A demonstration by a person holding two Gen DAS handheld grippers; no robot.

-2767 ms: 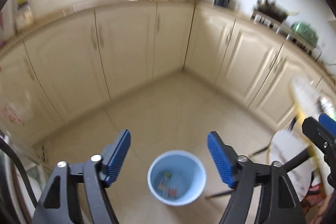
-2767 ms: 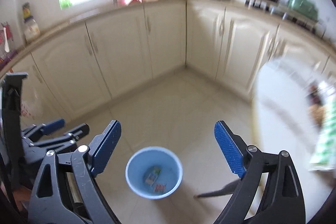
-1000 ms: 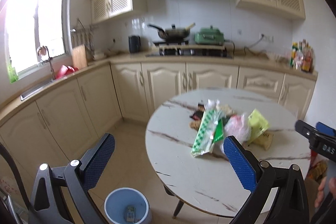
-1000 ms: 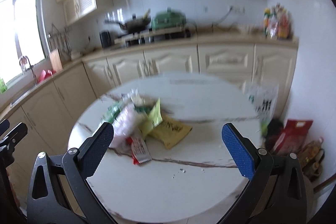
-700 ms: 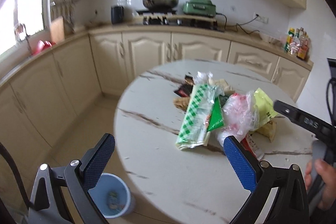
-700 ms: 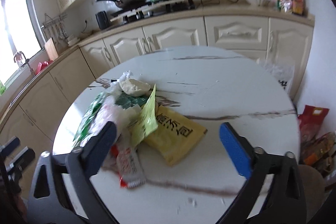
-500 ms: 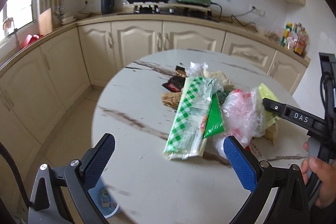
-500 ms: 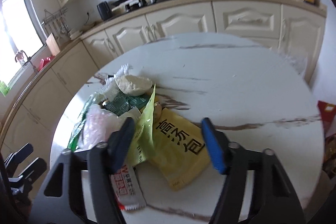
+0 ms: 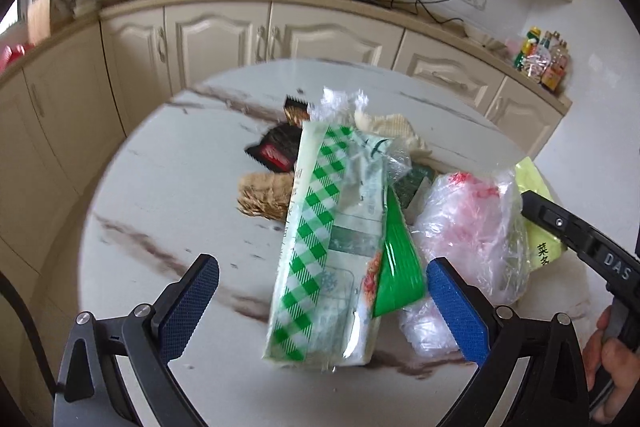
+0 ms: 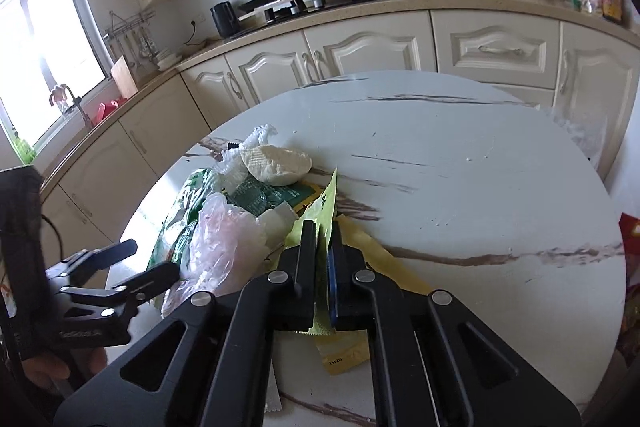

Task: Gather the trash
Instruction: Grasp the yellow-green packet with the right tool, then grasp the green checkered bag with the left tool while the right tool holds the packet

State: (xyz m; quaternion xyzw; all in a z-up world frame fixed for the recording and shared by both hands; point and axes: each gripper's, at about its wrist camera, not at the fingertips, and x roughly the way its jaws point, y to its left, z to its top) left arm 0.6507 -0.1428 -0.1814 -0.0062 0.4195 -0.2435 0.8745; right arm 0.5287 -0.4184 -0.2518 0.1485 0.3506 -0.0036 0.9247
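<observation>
1. Right gripper [image 10: 323, 247] has its jaws clamped on a lime-green wrapper [image 10: 326, 205], right at the near edge of the trash pile.
2. Left gripper [image 9: 320, 303] hangs with jaws wide apart, over the checkered bag [image 9: 332, 239].
3. Everything sits on the round marble counter [image 10: 460, 187].

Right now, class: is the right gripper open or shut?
Shut. The right gripper has its jaws pinched on the lime-green wrapper, which stands upright between them.
</observation>
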